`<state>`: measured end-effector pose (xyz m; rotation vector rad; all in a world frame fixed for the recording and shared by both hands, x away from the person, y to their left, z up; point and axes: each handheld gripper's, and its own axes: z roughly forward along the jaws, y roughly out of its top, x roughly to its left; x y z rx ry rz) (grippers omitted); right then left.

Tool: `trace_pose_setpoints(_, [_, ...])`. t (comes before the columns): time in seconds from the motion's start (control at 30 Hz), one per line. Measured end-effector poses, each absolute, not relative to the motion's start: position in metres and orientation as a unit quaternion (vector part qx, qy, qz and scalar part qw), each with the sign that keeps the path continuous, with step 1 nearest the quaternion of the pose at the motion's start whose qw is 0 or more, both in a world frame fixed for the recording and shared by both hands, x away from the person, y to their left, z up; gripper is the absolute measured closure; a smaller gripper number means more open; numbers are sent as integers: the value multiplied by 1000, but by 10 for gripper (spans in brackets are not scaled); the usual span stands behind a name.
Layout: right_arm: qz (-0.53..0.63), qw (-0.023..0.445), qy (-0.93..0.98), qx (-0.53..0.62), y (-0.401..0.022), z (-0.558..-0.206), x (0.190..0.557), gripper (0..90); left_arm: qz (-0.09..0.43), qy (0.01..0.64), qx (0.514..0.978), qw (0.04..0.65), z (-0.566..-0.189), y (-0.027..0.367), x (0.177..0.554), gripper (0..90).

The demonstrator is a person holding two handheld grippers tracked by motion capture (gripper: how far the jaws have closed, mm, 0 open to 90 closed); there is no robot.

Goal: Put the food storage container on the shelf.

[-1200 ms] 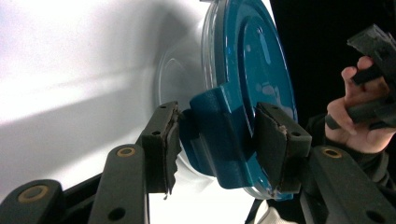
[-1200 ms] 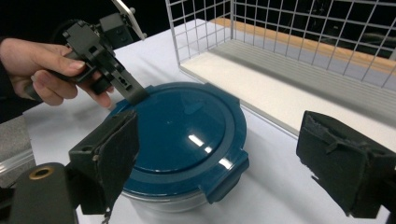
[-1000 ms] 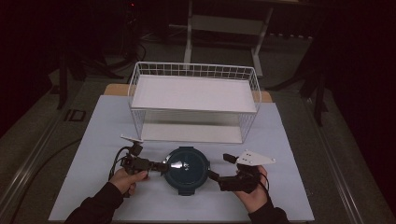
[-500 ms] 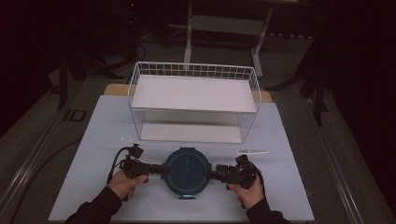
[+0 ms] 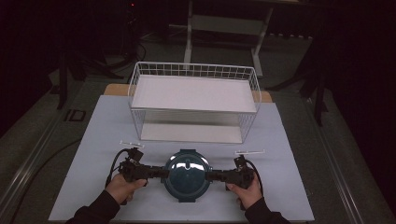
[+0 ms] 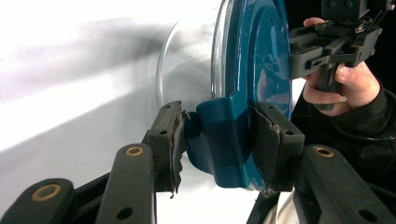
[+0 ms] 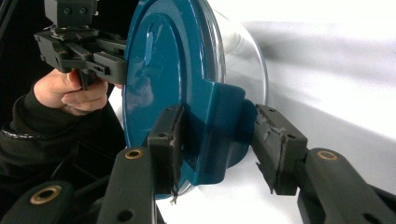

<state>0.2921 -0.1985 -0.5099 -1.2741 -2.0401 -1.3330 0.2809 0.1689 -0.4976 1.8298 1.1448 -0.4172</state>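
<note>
On the white surface [image 5: 289, 154], just in front of a white wire basket [image 5: 194, 103], sits a round clear container with a dark teal lid [image 5: 187, 173], and a person holds it from both sides. The left tool [image 5: 161, 173] comes in from the left, gripped by the left hand [image 5: 122, 187], and the right tool [image 5: 214, 175] comes in from the right, gripped by the right hand [image 5: 245, 189]; the two point at each other across the lid. In the left gripper view, the left tool [image 6: 219, 140] is clamped on the teal latch tab [image 6: 219, 140] at the lid's edge, both worn black pads pressed flat against its sides, with the clear wall of the container [image 6: 187, 70] showing beyond the lid. In the right gripper view, the right tool [image 7: 219, 140] straddles the opposite latch tab [image 7: 224, 130]: its jaws have just been closing with the tab between them, the left-hand pad lies against the tab, while the right-hand pad stands just beside the tab's outer corner, and whether it presses there I cannot tell. Each gripper view shows the other hand and its tool at the far side of the lid. Two thin white strips [image 5: 250, 152] lie on the surface, one just behind each tool.
</note>
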Motion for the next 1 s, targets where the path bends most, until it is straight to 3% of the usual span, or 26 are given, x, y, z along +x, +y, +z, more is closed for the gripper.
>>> trace_pose_setpoints(0.7, [-479, 188, -726, -457, -200, -505, 280, 565, -137, 477, 741, 452, -489, 161, 265, 561])
trace_pose_setpoints(1.0, [-491, 164, -730, -446, -206, -491, 284, 565, -129, 464, 741, 468, -480, 156, 272, 563])
